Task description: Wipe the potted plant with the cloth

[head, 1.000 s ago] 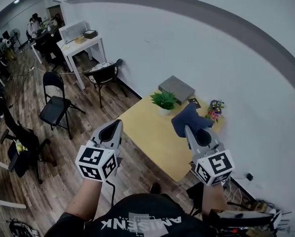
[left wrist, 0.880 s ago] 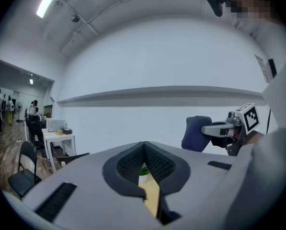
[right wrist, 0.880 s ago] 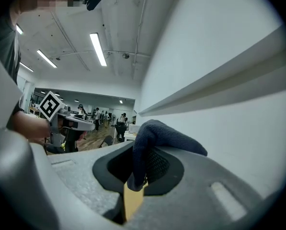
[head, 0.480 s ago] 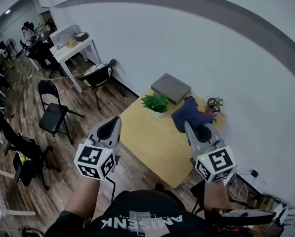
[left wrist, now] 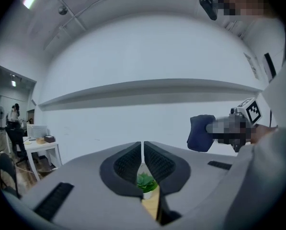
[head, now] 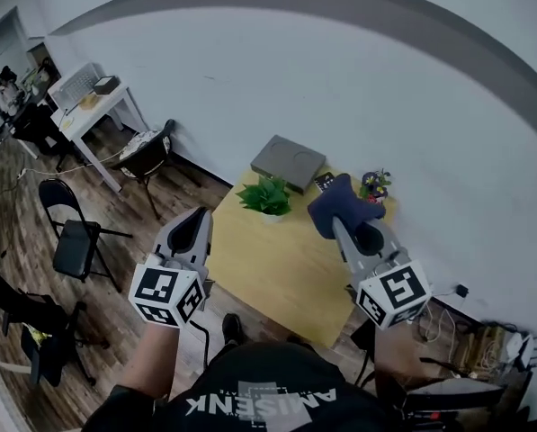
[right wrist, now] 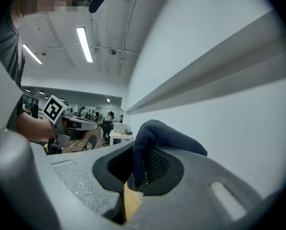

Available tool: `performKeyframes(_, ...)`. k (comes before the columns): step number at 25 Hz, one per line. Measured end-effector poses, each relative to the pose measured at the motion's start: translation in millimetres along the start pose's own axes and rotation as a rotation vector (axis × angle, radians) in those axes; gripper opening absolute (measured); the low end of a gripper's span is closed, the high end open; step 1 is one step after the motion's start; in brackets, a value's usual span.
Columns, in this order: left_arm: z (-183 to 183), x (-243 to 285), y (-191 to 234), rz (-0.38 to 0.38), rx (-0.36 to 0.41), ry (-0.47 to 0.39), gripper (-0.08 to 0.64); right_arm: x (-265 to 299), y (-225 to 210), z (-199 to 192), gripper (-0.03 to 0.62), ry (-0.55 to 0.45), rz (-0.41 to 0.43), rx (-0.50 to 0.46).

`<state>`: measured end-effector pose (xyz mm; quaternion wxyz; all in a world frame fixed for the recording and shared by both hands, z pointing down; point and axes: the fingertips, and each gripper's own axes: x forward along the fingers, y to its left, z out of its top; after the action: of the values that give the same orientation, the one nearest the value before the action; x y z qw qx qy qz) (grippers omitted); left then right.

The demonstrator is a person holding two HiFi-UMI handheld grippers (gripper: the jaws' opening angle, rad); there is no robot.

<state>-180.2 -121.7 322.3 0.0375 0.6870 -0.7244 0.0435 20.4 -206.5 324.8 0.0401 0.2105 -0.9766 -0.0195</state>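
Head view is showing both claws held out roughly level over the near side of a yellow tabletop (head: 281, 273). The right claw (head: 344, 227) is grasping a dark blue cloth (head: 342, 203). Right gripper view is confirming this: the fabric is pinched between the pads and bunching up over the tips. The left claw (head: 199, 216) is clenched on nothing, with its pads all but meeting.

The potted plant (head: 266, 196) is standing upright ahead of the left claw and to the left of the right claw's tips. It is well apart from both and close to one edge of the tabletop. A grey box (head: 289, 162) is lying just beyond it, and a small pot of flowers (head: 372, 185) is sitting just past the cloth. Wiping is judged not yet begun.

Risks noted:
- The pot is looking small and light. A sideways push from the wadded cloth could tip it or slide it off the nearby edge, since the left claw is shut and steadying nothing.
- The cloth is covering the right claw's tips, so contact is being judged blind and hard jaws could crush leaves.
- The flowers are standing near the cloth, so a careless swing could clip them.
- The grip appears to be taking only one fold, so drag on the foliage could pull the cloth free.
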Motion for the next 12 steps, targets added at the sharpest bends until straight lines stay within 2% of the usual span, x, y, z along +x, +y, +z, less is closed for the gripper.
performKeyframes(2,-3,12,10,-0.053,-0.002,0.005,0.003,8,-2,4,0.028,0.009,-0.05,-0.016)
performKeyframes(6,-6,32,37,-0.138,-0.005,0.004,0.005,23,-2,8,0.028,0.013,-0.145,0.015)
performKeyframes(7,-6,37,43,-0.159,-0.006,-0.001,0.02,27,-1,9,0.028,0.012,-0.162,0.022)
performKeyframes(8,-7,42,48,-0.181,-0.007,-0.005,0.087,31,0,11,0.028,0.009,-0.173,0.027)
performKeyframes(9,-8,47,53,-0.199,-0.007,-0.008,0.112,35,1,13,0.028,0.007,-0.183,0.031)
performKeyframes(12,-11,60,67,-0.241,0.001,0.001,0.114,44,1,13,0.028,0.016,-0.24,0.044)
